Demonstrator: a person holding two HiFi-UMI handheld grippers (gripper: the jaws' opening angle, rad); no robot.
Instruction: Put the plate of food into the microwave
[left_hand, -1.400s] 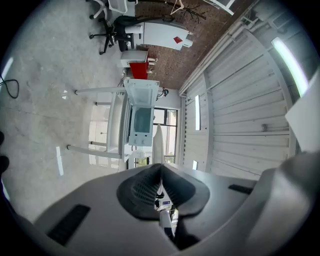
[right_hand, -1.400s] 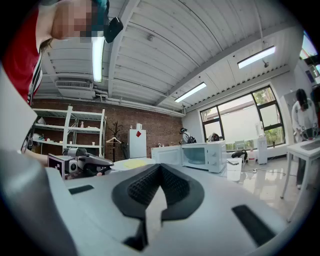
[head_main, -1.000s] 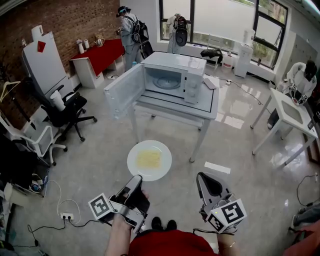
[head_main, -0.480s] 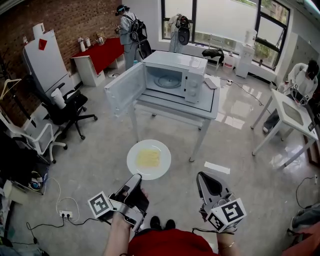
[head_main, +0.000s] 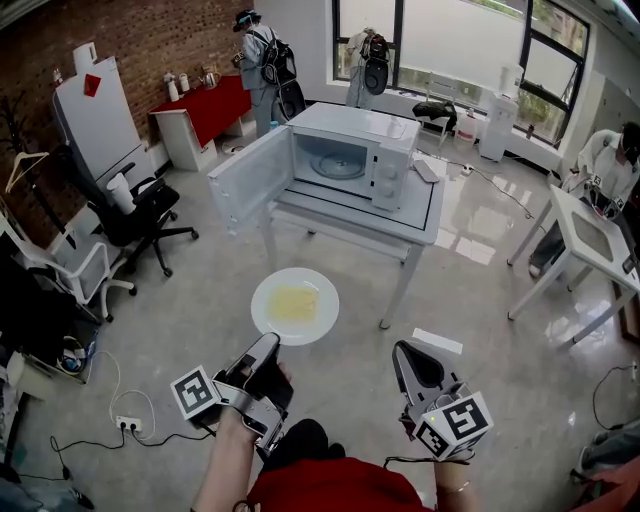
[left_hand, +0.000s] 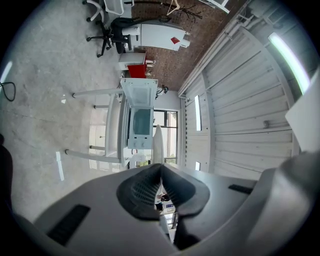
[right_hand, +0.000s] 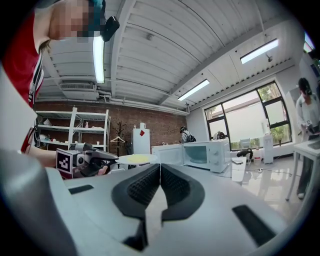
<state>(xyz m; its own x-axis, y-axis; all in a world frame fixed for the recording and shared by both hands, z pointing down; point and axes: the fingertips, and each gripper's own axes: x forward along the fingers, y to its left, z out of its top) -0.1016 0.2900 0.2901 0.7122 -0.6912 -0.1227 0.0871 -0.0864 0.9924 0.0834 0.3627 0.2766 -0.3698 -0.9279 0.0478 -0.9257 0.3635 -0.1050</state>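
A white plate (head_main: 295, 306) with a flat yellow piece of food on it is held level in the air above the floor. My left gripper (head_main: 272, 341) is shut on its near rim. In the left gripper view the plate (left_hand: 158, 143) shows edge-on, rising from between the pressed pads. The white microwave (head_main: 350, 153) stands on a white table (head_main: 415, 225) ahead, with its door (head_main: 248, 180) swung wide to the left and its cavity empty. My right gripper (head_main: 402, 352) hangs at the lower right, shut on nothing. Its view shows the plate (right_hand: 134, 159) and the microwave (right_hand: 200, 153) beyond.
Black office chairs (head_main: 140, 215) and a white chair (head_main: 85, 275) stand at the left. A second white table (head_main: 590, 235) is at the right. A red-covered table (head_main: 205, 105) and two people (head_main: 262, 62) are at the back. A power strip and cable (head_main: 125, 422) lie on the floor.
The plate and my left gripper have drifted slightly forward toward the microwave table. The right gripper has stayed where it was.
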